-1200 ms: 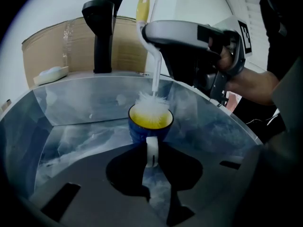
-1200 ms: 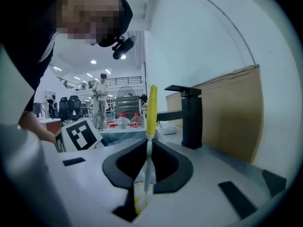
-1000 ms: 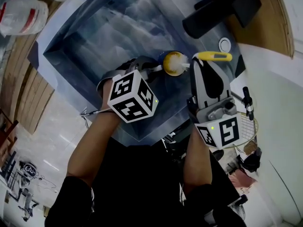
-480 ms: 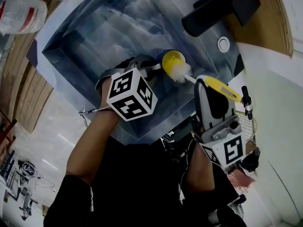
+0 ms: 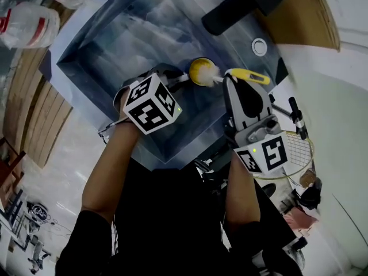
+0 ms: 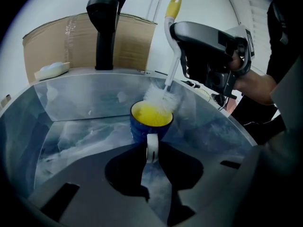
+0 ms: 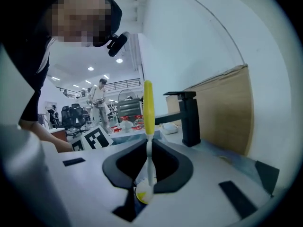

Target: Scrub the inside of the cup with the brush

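Note:
A blue cup [image 5: 202,71] with a yellow inside hangs over the steel sink [image 5: 103,56]. Its white handle sits between the jaws of my left gripper [image 5: 178,80], which are opening but still touch it on both sides. In the left gripper view the cup [image 6: 150,122] is just beyond the left gripper [image 6: 151,156]. My right gripper [image 5: 230,84] is shut on the brush [image 5: 247,75], yellow-handled with white bristles. The bristles [image 6: 161,98] rest at the cup's far rim. In the right gripper view the brush [image 7: 148,122] runs upright through the right gripper [image 7: 149,161], with the cup [image 7: 144,193] below.
A black faucet [image 5: 241,7] stands at the sink's far edge in front of a brown cardboard panel [image 6: 132,37]. A pale sponge [image 6: 52,70] lies on the ledge. Water bottles [image 5: 29,25] lie at the upper left. A racket [image 5: 293,148] lies to the right.
Half a second ago the brush was drawn out of the cup toward the lower right; now its bristles are back at the cup's mouth. The left gripper and cup barely moved.

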Demonstrator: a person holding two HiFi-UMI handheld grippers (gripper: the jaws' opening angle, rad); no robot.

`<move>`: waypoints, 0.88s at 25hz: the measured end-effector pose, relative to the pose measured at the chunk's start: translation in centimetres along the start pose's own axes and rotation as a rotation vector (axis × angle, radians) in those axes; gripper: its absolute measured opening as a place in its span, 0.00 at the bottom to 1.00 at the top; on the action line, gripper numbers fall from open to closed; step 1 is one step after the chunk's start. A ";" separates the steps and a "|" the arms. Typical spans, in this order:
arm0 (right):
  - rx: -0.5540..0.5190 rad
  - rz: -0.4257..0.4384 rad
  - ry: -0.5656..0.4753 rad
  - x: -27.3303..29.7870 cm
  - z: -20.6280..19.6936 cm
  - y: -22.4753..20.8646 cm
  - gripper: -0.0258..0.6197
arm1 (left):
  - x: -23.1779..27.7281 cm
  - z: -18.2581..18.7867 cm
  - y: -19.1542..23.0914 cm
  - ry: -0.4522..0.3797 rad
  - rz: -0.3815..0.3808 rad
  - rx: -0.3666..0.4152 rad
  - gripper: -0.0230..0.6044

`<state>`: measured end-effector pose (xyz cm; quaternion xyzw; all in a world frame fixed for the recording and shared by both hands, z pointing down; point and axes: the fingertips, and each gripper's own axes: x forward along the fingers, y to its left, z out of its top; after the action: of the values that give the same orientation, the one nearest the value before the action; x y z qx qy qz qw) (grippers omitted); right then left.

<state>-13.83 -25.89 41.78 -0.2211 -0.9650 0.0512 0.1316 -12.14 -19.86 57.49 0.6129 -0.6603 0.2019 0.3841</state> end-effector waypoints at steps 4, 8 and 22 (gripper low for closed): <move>0.021 -0.025 -0.073 -2.7 3.6 -0.3 0.11 | -3.4 0.5 -0.3 -0.002 0.027 -0.017 0.19; 0.023 -0.033 -0.183 -5.8 8.1 -0.1 0.11 | -10.0 4.0 -0.2 -0.179 0.089 -0.041 0.18; -0.152 -0.329 -0.252 -17.2 16.0 4.2 0.11 | -36.4 14.8 -5.5 -0.978 0.494 -0.073 0.06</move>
<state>-1.57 -30.33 21.76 -0.0618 -0.9980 -0.0167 -0.0006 -12.36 -7.86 19.66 0.4483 -0.8927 -0.0454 -0.0055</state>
